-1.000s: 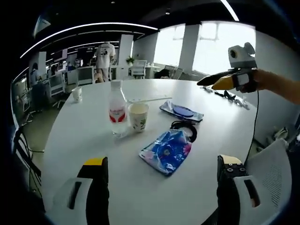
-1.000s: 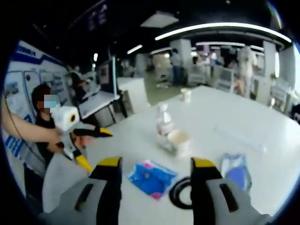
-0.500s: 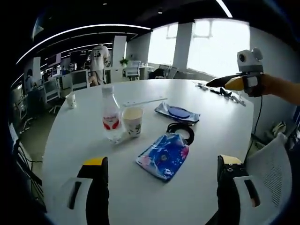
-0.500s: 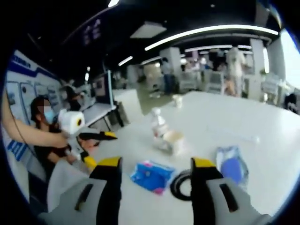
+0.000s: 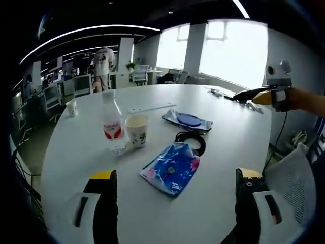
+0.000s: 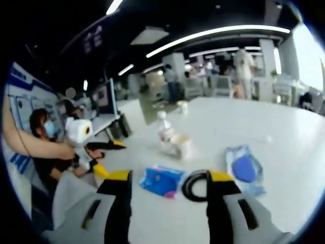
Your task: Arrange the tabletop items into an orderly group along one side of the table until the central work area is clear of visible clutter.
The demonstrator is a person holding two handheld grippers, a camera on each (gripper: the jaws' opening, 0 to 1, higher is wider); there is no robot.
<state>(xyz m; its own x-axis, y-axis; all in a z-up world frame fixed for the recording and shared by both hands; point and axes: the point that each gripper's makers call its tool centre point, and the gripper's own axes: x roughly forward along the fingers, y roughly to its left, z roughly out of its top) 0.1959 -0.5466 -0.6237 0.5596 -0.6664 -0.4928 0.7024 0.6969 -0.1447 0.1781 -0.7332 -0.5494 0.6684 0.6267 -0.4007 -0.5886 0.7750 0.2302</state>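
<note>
Blue patterned pouch (image 5: 170, 170) lies ahead between the left gripper (image 5: 173, 193)'s parted jaws; the right gripper (image 6: 165, 188) is also released, empty.

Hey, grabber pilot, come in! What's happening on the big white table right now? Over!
Both grippers open, holding nothing. Bottle, paper cup, blue pouch, black ring and clear packet sit mid-table. Nothing blocking.

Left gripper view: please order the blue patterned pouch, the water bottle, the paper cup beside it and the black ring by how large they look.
1. Blue patterned pouch, helped by being nearest the camera.
2. Water bottle.
3. Black ring and paper cup look about alike; I cannot rank them.
</note>
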